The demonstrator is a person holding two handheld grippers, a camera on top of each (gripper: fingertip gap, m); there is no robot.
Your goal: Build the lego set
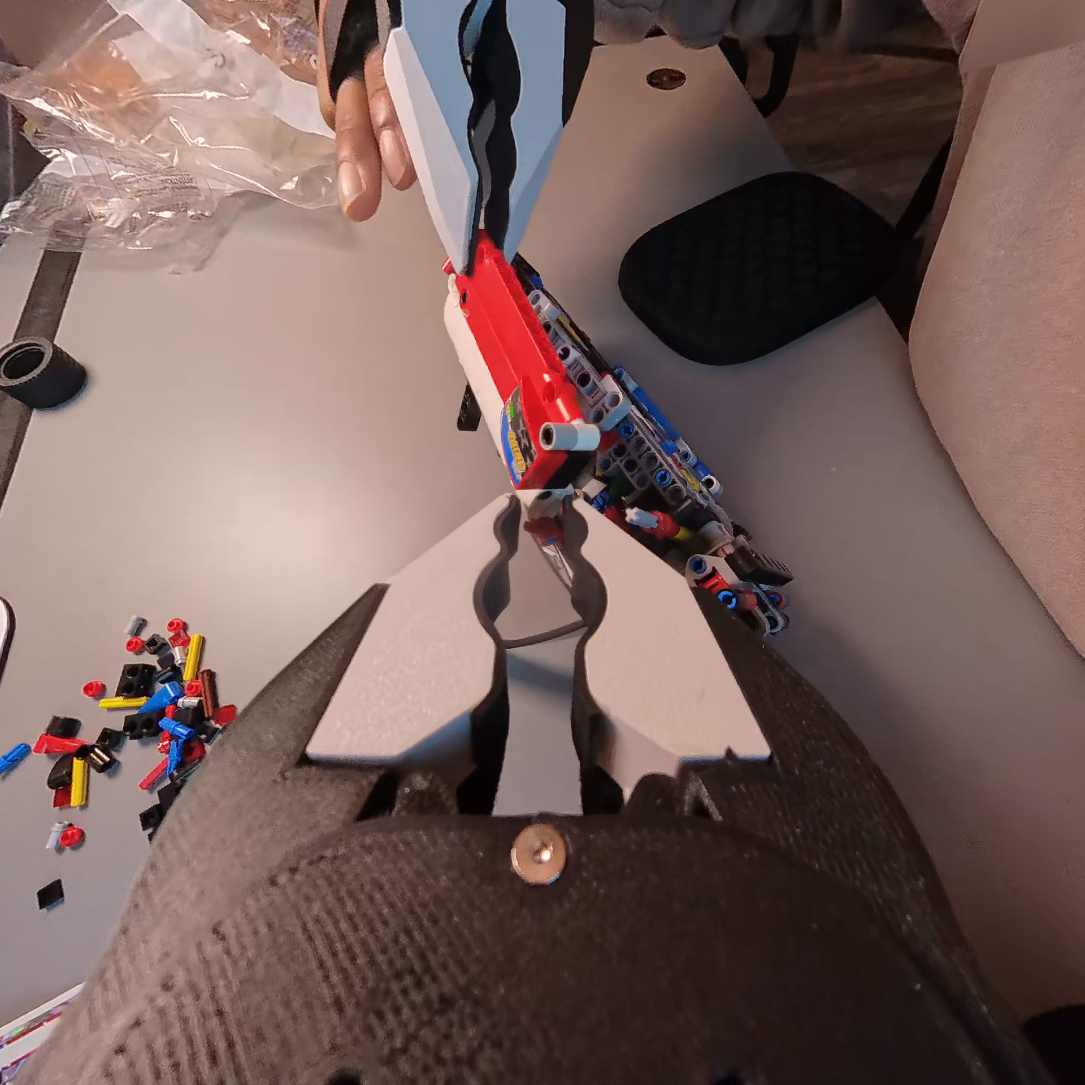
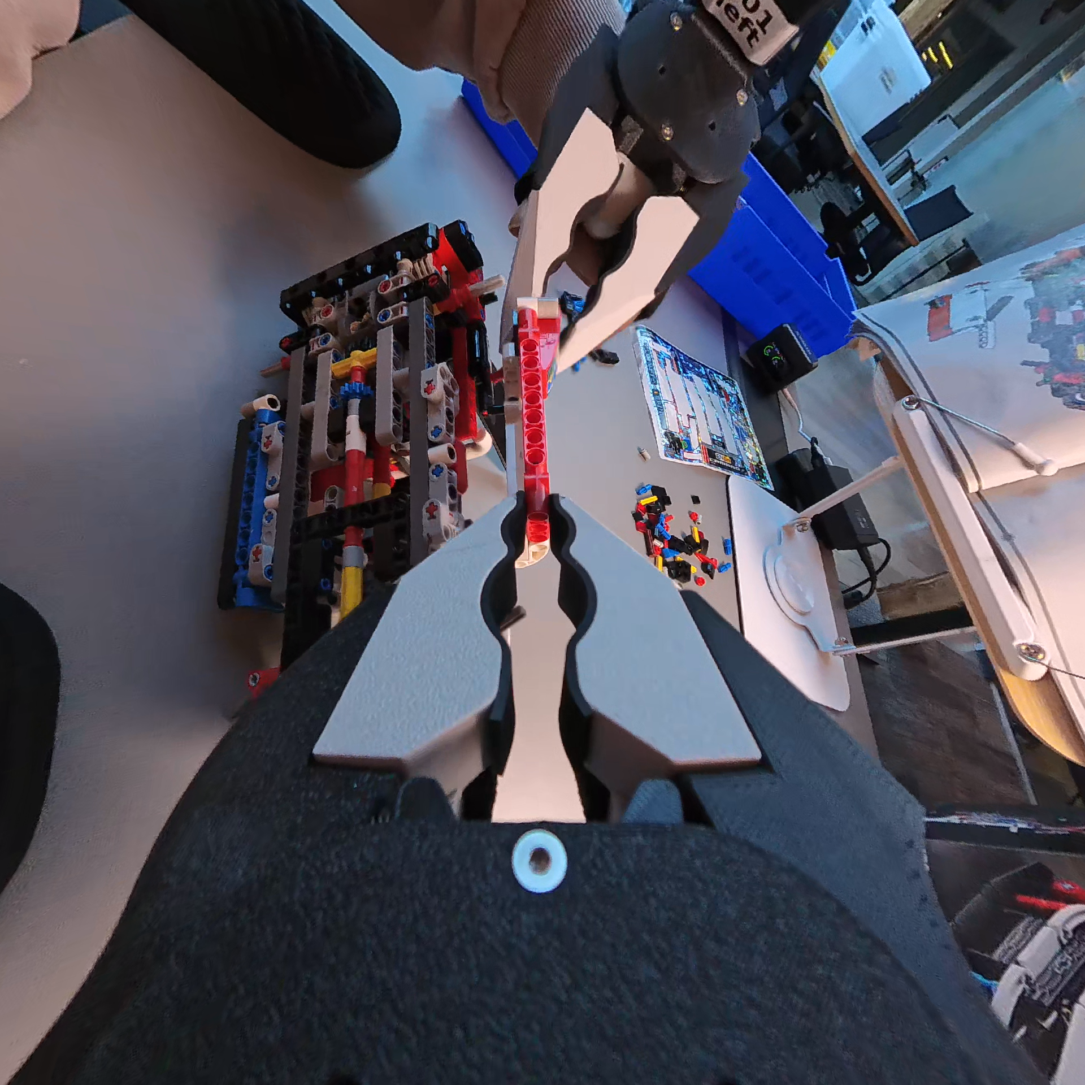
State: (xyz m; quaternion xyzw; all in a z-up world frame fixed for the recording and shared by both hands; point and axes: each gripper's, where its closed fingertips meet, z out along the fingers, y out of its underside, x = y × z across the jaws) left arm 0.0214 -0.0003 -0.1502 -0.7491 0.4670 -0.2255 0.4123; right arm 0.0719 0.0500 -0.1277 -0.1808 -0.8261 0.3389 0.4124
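Claws, right (image 2: 537, 516) and left (image 2: 543, 311), clamped on opposite ends of red beam (image 2: 531, 405), steadying it beside chassis (image 2: 352, 423) on desk (image 2: 117, 293), likely for attachment.

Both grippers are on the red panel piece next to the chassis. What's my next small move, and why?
Probably ease the red panel sideways toward the chassis. The right gripper clamps its near end, the left gripper meets its far end, and it hangs just beside the chassis, apparently not yet seated.

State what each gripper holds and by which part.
Both grip the red side panel, one at each end. The right gripper pinches its near end; the left gripper appears closed on the opposite end.
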